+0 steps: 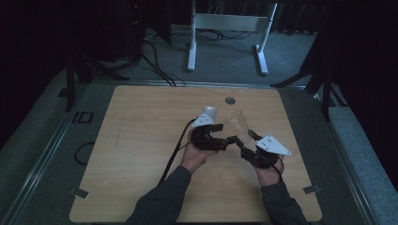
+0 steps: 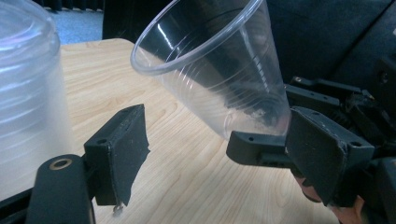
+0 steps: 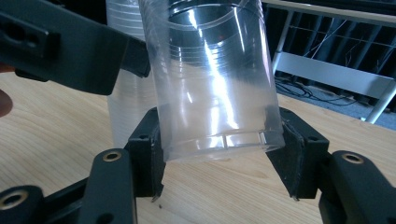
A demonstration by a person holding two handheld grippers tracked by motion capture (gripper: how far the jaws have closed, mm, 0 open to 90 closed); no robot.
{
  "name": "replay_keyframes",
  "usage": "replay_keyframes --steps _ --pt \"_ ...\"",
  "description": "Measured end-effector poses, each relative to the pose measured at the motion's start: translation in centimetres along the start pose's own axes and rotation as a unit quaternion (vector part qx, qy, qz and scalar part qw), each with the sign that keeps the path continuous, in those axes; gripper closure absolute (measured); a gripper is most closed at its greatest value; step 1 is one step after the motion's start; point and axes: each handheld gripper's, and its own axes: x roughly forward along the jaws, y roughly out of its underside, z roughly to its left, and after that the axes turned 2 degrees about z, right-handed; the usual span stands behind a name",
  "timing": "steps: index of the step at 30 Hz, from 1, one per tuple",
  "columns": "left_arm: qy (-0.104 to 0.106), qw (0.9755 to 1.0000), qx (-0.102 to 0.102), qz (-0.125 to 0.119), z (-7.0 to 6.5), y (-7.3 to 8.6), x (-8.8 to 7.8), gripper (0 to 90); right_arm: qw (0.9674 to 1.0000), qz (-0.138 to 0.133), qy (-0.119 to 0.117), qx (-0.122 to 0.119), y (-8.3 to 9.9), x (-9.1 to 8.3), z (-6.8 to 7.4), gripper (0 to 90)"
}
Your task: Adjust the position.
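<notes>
Your right gripper (image 3: 219, 163) is clamping the base of the clear cup (image 3: 212, 84), both pads pressing its bottom wall, and holding it tilted above the table (image 1: 141, 140). Your left gripper (image 2: 224, 154) is standing open with nothing between its pads, just beside that cup's base. The stack of cups (image 2: 28, 93) is sitting on the table right next to the held cup, on your left gripper's side. You seem to be separating one cup from the stack; next you need to carry it clear and set it down upright.
</notes>
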Motion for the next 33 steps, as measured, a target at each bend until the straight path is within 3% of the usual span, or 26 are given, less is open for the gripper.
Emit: replay_keyframes --steps 15,18,33 --pt "0.012 0.9991 -0.035 -0.02 0.0 -0.5 0.9 18.4 0.9999 -0.01 -0.004 0.002 0.1 0.0 0.3 42.3" --pt "0.013 0.9983 -0.05 -0.028 0.0 -0.6 1.3 18.3 0.9999 -0.011 -0.005 0.001 0.2 0.0 0.3 42.3" --pt "0.019 0.9951 -0.082 -0.052 -0.3 -1.1 2.1 18.4 0.9998 -0.017 -0.007 0.011 0.4 0.0 0.2 42.3"
